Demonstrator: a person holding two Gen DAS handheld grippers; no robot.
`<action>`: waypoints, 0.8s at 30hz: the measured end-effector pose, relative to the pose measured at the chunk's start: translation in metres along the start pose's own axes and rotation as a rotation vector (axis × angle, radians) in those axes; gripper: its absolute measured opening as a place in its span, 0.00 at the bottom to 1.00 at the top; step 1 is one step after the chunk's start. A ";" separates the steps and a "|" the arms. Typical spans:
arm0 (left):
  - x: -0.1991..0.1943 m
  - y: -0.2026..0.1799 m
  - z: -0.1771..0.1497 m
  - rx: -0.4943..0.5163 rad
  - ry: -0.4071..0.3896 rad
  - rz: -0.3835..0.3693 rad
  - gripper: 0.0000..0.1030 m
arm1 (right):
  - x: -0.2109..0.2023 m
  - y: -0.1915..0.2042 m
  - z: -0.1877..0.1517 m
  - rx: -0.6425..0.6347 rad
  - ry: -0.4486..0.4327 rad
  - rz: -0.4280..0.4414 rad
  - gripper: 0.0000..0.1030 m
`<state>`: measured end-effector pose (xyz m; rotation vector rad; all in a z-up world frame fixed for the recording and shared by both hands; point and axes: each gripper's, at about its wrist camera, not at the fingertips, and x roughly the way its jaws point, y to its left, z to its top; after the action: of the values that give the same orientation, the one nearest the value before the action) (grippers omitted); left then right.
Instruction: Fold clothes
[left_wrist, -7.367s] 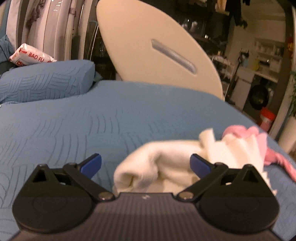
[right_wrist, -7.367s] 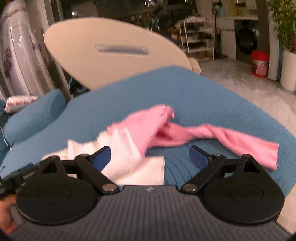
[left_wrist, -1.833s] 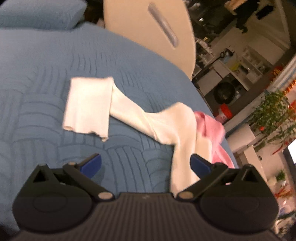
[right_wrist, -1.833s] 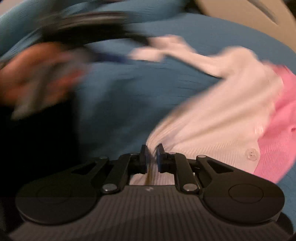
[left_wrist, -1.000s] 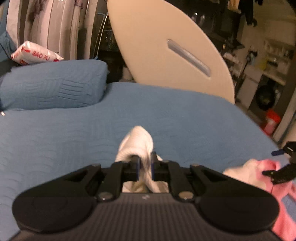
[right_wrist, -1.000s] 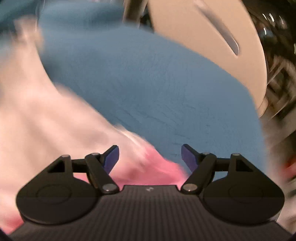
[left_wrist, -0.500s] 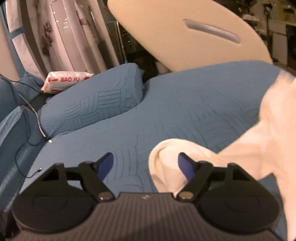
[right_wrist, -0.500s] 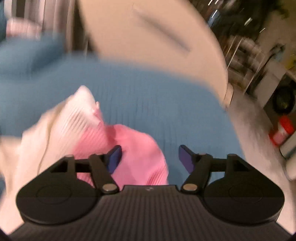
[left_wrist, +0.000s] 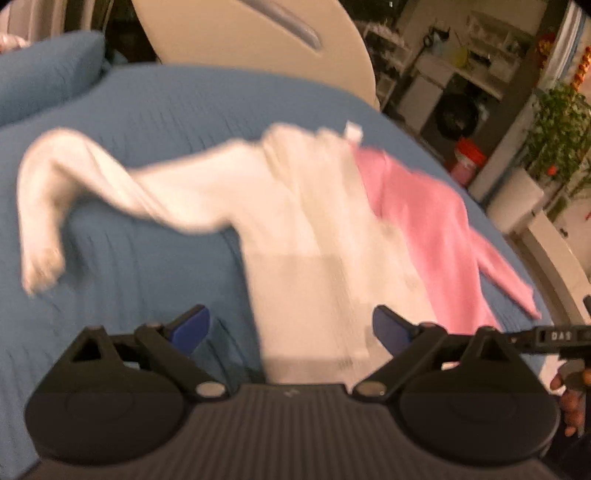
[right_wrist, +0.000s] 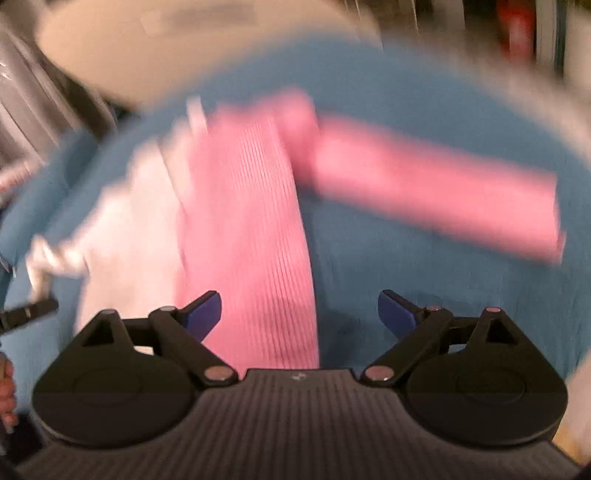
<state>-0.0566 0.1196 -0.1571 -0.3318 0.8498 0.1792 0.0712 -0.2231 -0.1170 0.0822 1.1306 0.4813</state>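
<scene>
Sleeve dropped from left claw (left_wrist: 291, 326); both claws just opened wide, empty, over cardigan (left_wrist: 306, 236).

Ribbed pink cloth (right_wrist: 251, 229); quilted bedspread (left_wrist: 192, 110)

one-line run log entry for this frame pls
phase: garment spread out | left tool: open, jaws just widened | right tool: open, jaws just widened | pink-and-white cardigan: flat on blue bed

Warm dim indoor light, heavy motion blur, fisheye-curved edges
</scene>
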 end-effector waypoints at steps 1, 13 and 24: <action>0.005 -0.004 -0.005 0.053 0.010 0.038 0.93 | -0.002 0.007 0.002 -0.062 0.016 0.055 0.57; 0.005 0.001 -0.045 0.210 -0.074 0.174 1.00 | -0.052 -0.102 0.043 0.087 -0.464 -0.443 0.85; -0.001 0.004 -0.048 0.212 -0.105 0.167 1.00 | -0.038 -0.140 0.050 0.208 -0.360 -0.353 0.09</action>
<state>-0.0924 0.1059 -0.1862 -0.0519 0.7844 0.2574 0.1482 -0.3549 -0.1051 0.1412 0.8134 0.0285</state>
